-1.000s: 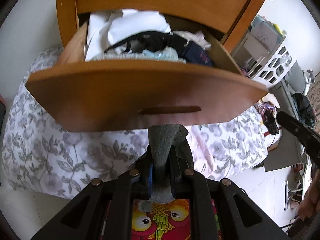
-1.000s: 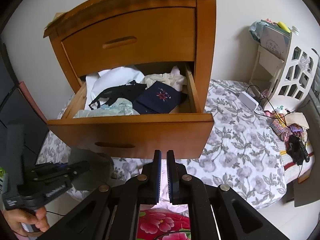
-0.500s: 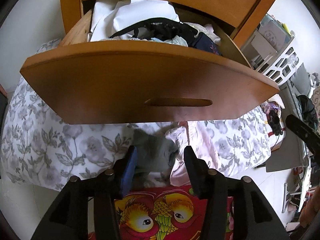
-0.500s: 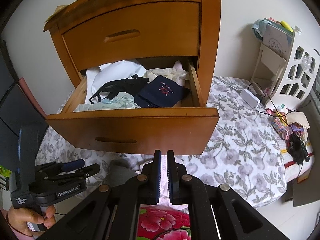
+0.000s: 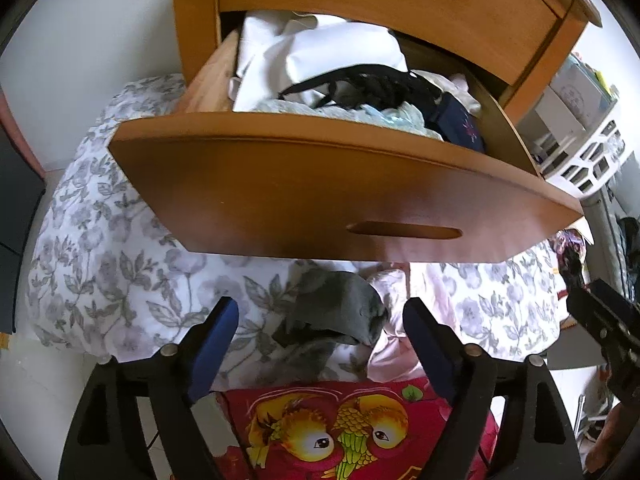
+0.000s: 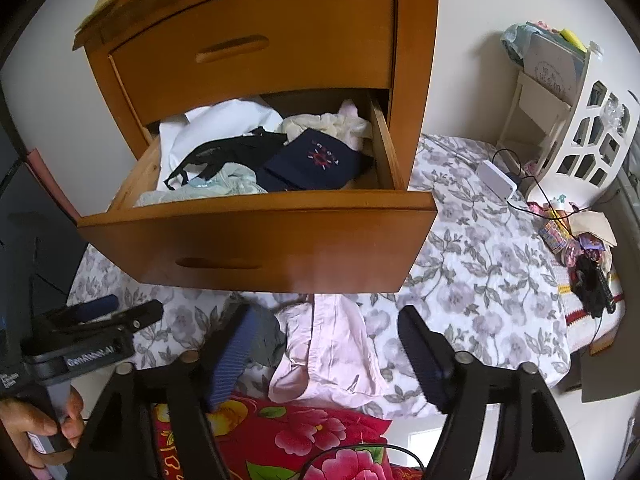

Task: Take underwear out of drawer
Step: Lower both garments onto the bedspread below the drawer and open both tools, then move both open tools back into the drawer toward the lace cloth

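**A:** Left gripper [image 5: 320, 316] and right gripper [image 6: 324, 336], jaws spreading wide over a flowered bedspread [image 6: 472, 280]. Is either one holding anything?

**B:** Neither. A crumpled grey garment [image 5: 340, 308] lies on the bedspread between the left fingers without touching the blue pads [image 5: 216, 340]. A pink garment [image 6: 332, 352] lies flat between the right fingers, also untouched.

**A:** And the underwear in the drawer?

**B:** The lower drawer [image 6: 256, 236] of the wooden nightstand [image 6: 416, 80] hangs pulled out above the bed, heaped with clothes: white fabric [image 6: 216, 128] at the back, a black strappy piece [image 6: 224, 152] across the middle, pale blue crumpled cloth [image 6: 224, 184] against the front panel, a navy item with a red emblem [image 6: 316, 160], and cream fabric [image 6: 324, 124] in the far corner.

**A:** What can't be made out?

**B:** What kind of garment each piece is, including the grey and pink ones. The drawer's front panel hides the lower layers. A hand [image 6: 36, 432] grips the left gripper's handle at the right view's edge.
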The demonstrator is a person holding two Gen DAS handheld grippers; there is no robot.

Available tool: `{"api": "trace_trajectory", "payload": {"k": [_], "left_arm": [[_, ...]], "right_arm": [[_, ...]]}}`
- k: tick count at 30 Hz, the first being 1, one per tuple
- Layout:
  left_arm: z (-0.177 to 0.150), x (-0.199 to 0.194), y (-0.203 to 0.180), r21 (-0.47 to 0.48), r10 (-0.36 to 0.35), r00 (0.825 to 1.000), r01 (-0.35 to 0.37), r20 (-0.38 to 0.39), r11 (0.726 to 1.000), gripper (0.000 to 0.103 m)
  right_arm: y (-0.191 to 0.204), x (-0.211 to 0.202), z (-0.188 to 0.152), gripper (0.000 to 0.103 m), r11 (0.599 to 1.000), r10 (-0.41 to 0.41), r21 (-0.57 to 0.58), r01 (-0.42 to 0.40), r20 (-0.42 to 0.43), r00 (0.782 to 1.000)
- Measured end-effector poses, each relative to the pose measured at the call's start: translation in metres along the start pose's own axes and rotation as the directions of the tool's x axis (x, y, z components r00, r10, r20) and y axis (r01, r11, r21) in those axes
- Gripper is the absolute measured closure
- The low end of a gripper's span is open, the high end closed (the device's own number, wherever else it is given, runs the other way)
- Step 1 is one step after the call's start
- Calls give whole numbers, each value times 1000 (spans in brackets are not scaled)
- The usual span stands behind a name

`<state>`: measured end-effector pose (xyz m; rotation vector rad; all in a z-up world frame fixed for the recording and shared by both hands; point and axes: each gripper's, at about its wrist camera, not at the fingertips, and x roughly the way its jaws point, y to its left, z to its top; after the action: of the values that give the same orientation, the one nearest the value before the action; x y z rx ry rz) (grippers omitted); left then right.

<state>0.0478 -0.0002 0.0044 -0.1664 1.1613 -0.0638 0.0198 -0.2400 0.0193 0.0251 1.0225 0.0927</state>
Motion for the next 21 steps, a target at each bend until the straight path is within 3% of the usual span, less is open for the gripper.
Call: {"api": "trace_trajectory", "payload": {"k": [4, 12, 21], "left_arm": [[1, -3, 4, -18, 12, 1000, -11, 18, 1000, 12], [4, -14, 8, -17, 29, 994, -27, 106, 999, 7], [5, -24, 1, 21, -6, 990, 3, 139, 1000, 7]], "right_arm": [[-2, 0, -1, 0, 1000, -3, 9, 3, 10, 1000], [-11, -3, -1, 0, 999, -14, 50, 12, 52, 999], [-7, -7, 2, 0, 1000, -7, 28, 4, 101, 995]]}}
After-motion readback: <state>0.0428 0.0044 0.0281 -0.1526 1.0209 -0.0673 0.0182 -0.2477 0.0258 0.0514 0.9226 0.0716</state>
